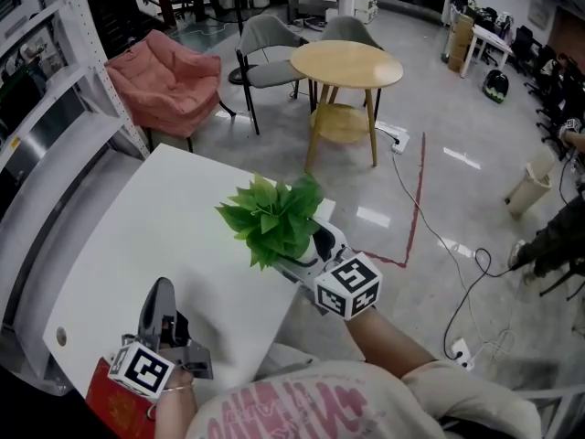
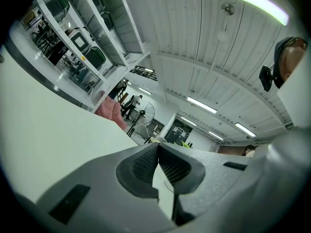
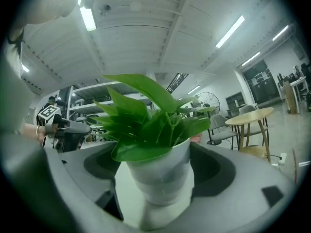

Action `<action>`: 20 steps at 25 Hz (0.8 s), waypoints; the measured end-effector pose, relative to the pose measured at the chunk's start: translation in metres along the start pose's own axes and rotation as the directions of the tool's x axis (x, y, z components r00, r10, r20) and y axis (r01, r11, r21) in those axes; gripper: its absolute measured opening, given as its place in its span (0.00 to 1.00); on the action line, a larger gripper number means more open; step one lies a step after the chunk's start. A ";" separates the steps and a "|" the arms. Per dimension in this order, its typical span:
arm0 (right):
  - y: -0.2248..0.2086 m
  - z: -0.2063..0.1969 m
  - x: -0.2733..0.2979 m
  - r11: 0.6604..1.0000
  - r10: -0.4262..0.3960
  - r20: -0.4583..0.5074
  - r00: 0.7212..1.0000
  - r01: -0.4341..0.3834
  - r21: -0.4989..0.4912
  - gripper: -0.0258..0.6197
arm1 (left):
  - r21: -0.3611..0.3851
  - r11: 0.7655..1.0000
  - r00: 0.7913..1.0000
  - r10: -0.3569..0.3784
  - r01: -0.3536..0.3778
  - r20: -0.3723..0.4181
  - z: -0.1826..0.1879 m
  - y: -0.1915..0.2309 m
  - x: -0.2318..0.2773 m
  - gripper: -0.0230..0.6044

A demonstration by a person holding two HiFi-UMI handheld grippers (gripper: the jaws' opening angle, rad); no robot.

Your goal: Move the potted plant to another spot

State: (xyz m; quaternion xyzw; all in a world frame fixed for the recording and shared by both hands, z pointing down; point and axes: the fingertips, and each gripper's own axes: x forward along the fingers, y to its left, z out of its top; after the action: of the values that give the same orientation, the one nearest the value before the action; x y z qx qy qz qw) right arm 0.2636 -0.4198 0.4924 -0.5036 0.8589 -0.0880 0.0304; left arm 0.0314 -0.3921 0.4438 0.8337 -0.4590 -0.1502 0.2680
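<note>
The potted plant, green leaves in a white pot, is at the right edge of the white table. My right gripper reaches in level from the right, and its jaws are closed on both sides of the pot; leaves hide the fingertips in the head view. Whether the pot rests on the table or hangs just above it I cannot tell. My left gripper lies low over the table's near left corner, apart from the plant. Its jaws are shut, tips touching, with nothing between them.
Beyond the table stand a round wooden table, grey chairs and a pink armchair. White shelving runs along the left. Cables trail over the floor at the right. A red object lies by the near left corner.
</note>
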 end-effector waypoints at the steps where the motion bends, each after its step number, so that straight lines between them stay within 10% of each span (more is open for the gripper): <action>1: 0.000 0.000 0.000 1.000 -0.001 -0.003 1.000 0.001 -0.005 0.74 | -0.004 1.000 1.000 -0.001 0.001 0.002 0.000 0.000 0.001 0.04; 20: 0.000 -0.004 0.003 1.000 0.004 -0.227 0.974 -0.010 -0.027 0.74 | -0.083 0.989 0.982 0.107 -0.121 -0.157 0.015 -0.003 0.010 0.04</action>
State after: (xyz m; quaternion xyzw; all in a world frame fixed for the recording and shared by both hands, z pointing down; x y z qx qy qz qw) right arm 0.2615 -0.4221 0.4963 -0.4875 0.8597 -0.1328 -0.0744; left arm 0.0311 -0.4043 0.4297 0.8018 -0.4766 -0.0915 0.3486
